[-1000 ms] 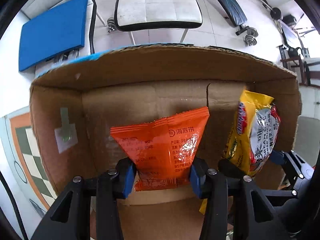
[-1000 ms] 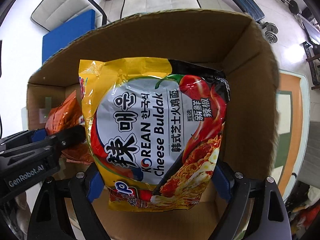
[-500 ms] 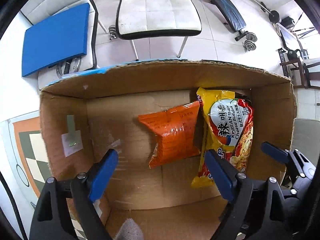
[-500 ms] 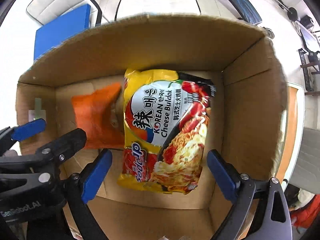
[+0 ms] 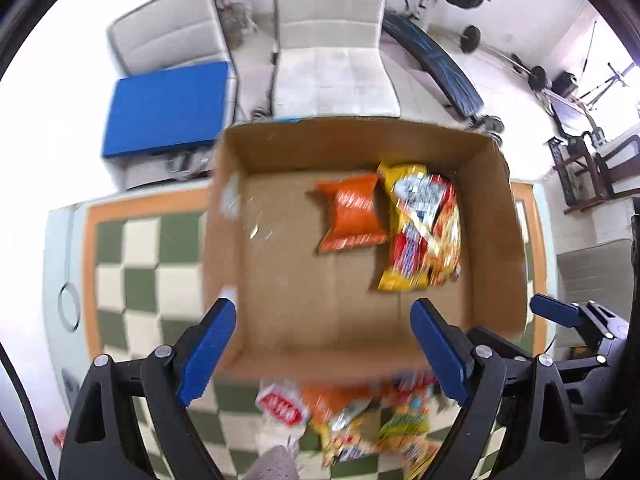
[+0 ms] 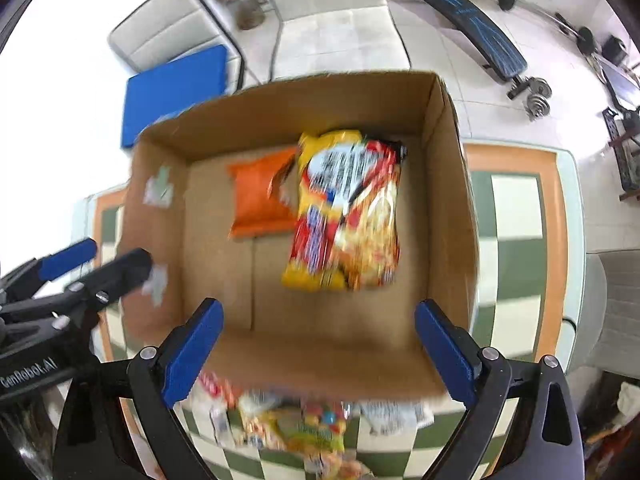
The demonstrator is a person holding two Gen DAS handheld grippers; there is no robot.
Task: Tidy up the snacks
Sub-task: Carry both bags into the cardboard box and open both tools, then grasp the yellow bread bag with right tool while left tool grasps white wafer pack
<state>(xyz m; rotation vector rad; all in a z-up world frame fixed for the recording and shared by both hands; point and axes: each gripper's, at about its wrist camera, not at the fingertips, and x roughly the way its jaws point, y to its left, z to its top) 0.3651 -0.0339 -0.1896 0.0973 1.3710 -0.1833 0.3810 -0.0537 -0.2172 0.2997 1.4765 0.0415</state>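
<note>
An open cardboard box (image 5: 304,328) (image 6: 160,236) stands on a green-and-cream checkered table. Inside it lie an orange snack packet (image 5: 352,216) (image 6: 258,204) and, to its right, a yellow-and-red noodle packet (image 5: 424,232) (image 6: 348,212). My left gripper (image 5: 324,348) is open and empty above the box's near wall. My right gripper (image 6: 320,344) is open and empty, also above the near wall. A heap of several loose snack packets (image 5: 352,420) (image 6: 296,424) lies on the table in front of the box. Both views are motion-blurred.
The checkered mat (image 5: 132,264) (image 6: 512,232) runs left and right of the box. Beyond the table are white chairs (image 5: 332,56), a blue cushion (image 5: 168,108) and weights on the floor. The right gripper shows at the left view's right edge (image 5: 580,320).
Both grippers let go of their packets, which now lie on the box floor. Both grippers have pulled up and back out of the box, bringing the loose packets in front into view.
</note>
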